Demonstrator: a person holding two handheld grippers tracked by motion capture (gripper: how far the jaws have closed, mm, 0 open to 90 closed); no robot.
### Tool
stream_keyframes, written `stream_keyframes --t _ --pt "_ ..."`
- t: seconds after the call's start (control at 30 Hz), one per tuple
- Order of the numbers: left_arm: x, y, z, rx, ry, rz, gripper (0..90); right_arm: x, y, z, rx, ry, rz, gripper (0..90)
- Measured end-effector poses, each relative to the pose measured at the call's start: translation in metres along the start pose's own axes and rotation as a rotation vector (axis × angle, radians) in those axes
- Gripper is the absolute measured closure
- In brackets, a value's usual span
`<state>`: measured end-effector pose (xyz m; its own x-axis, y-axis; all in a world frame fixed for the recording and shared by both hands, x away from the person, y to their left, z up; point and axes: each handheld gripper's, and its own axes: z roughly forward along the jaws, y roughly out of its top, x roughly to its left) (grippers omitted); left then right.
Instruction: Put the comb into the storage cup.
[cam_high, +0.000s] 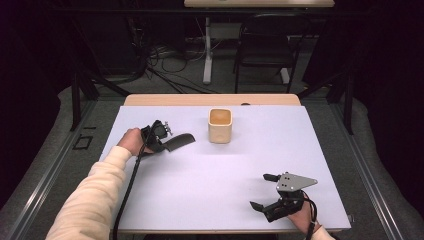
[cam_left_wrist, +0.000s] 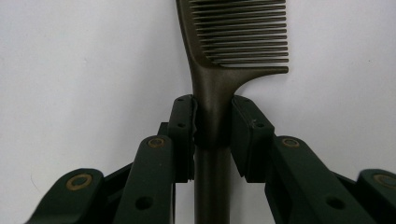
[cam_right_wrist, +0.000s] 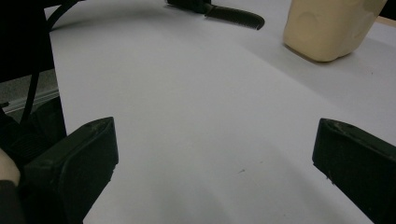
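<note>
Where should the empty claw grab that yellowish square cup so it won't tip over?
Probably by the rim. The cream square cup stands upright and open at the top, so the open right claw could come down from above and pinch one flat wall. Its sides look too wide to straddle safely.

Comb (cam_left_wrist: 219, 70) tip cut by top edge — cup (cam_right_wrist: 327, 25) top likewise.
</note>
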<state>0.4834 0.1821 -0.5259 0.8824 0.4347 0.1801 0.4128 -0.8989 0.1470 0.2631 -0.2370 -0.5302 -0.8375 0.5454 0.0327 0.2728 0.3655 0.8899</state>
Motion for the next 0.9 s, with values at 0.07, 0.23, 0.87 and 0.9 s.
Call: stream_keyframes --t 0.07,0.23,0.87,0.9 --pt "0.0 0.002 0.0 0.016 -0.006 0.007 71.0 0.0 0.0 0.0 0.0 0.0 0.0 0.0" --pt "-0.001 0.006 -0.001 0.045 0.007 0.035 72.2 0.0 0.0 0.0 0.0 -0.001 0.002 0.0" --pt "-0.003 -0.005 -0.024 -0.102 -0.026 -0.087 72.4 0.0 0.0 0.0 0.002 -0.004 0.0 0.0" --pt "-0.004 -0.006 -0.026 -0.113 -0.028 -0.096 72.4 0.0 0.0 0.0 0.002 -0.005 -0.001 0.0"
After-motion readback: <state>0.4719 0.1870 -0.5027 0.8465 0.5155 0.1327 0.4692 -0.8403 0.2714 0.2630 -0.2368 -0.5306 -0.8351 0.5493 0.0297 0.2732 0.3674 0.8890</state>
